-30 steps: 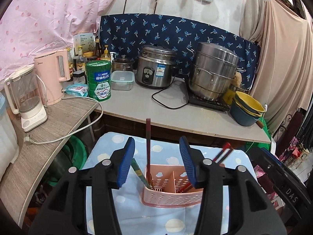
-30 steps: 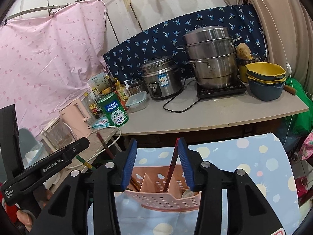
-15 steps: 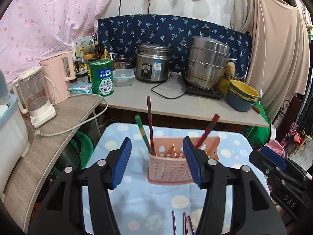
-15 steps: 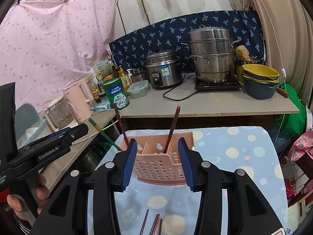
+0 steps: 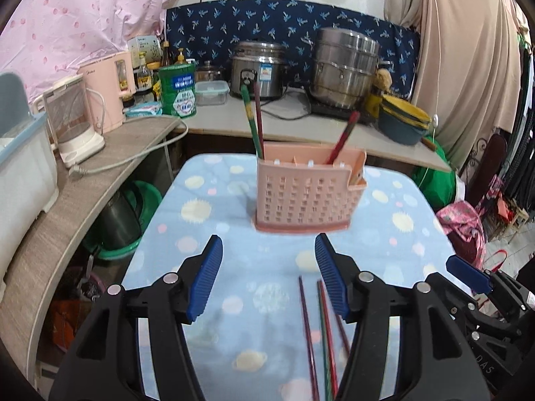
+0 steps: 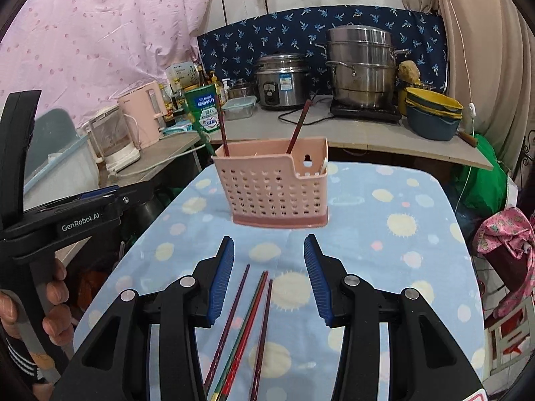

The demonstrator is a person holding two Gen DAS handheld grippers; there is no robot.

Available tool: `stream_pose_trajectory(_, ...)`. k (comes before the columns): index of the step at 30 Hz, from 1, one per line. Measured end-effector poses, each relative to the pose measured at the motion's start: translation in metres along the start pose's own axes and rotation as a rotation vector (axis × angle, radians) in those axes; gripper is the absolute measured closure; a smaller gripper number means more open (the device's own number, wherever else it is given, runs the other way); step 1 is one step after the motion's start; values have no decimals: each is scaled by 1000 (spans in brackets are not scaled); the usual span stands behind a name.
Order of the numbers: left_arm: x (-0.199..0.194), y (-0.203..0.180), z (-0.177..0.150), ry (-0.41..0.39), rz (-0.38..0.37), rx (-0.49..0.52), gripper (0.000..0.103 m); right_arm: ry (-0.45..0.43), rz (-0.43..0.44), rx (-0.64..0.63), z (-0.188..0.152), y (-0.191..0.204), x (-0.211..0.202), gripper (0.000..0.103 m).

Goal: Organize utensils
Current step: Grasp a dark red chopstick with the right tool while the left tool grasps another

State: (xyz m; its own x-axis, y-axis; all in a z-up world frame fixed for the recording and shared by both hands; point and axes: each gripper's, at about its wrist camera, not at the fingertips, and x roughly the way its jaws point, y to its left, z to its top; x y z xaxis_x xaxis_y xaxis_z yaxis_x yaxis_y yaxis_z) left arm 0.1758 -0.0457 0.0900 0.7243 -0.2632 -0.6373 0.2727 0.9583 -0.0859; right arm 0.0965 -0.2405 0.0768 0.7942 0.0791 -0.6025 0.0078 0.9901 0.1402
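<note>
Loose chopsticks (image 6: 247, 320) on the cloth between the right gripper's (image 6: 269, 279) parted, empty jaws.

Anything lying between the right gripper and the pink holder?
Only bare spotted cloth between the right gripper tips and the pink holder, per the right wrist view. Loose chopsticks lie between its open jaws.

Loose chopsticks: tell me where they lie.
The loose chopsticks lie on the spotted blue cloth, nearer the cameras than the pink caddy, under the right claw.
</note>
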Motion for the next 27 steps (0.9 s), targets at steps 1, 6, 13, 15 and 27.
stream_pose_trajectory(1,-1,0,-8,9,4,5,48,15,0,5,-10,1,-1,60)
stream_pose_trajectory(6,-2,-2,-52,75,-21,-8,48,83,-8,-7,-55,7,-3,60)
stream_pose_trajectory(13,-2,-2,-104,152,-12,-6,48,166,-1,16,-102,12,-2,60)
stream_pose_trajectory(15,-1,-1,-114,171,-9,-3,48,190,-3,17,-114,13,0,60)
stream_pose_trajectory(27,8,-1,-163,267,-14,-10,48,279,-6,16,-161,21,16,62)
